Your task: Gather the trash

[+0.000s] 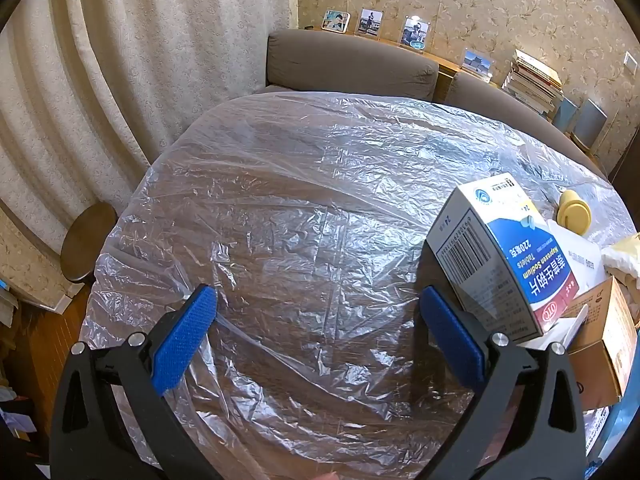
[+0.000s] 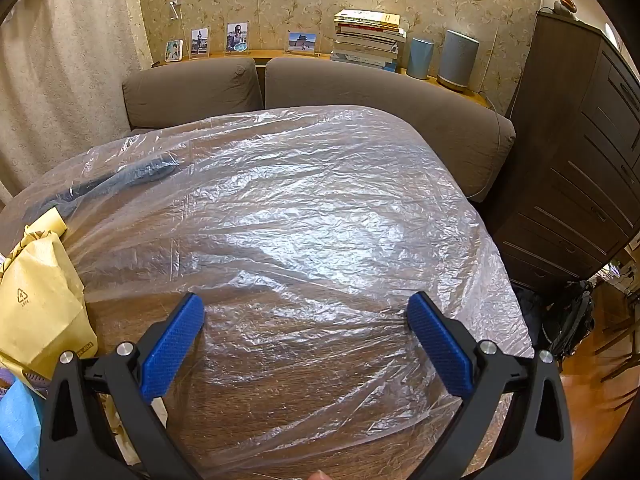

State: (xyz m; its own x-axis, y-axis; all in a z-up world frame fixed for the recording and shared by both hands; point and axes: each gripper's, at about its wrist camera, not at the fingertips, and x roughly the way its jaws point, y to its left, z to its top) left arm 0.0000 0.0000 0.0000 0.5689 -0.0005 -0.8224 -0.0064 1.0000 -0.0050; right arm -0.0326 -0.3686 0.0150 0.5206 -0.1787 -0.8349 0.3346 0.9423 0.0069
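A clear plastic sheet [image 1: 304, 208] covers a round wooden table. In the left wrist view my left gripper [image 1: 318, 300] is open and empty above the sheet. A white and blue medicine box [image 1: 500, 256] stands tilted just right of its right finger, with a brown cardboard box [image 1: 604, 344], white paper [image 1: 580, 256] and a yellow round object [image 1: 574, 212] beyond it. In the right wrist view my right gripper [image 2: 306, 308] is open and empty over the sheet [image 2: 304, 216]. A crumpled yellow bag [image 2: 36, 300] and a blue piece [image 2: 18, 424] lie at its left.
A brown sofa [image 2: 360, 88] stands behind the table, with photo frames, a book stack [image 2: 368, 38] and speakers on the shelf behind. A dark dresser [image 2: 580, 160] stands right. A round stool [image 1: 86, 248] stands left by the curtain. A dark strap [image 2: 112, 182] lies under the sheet.
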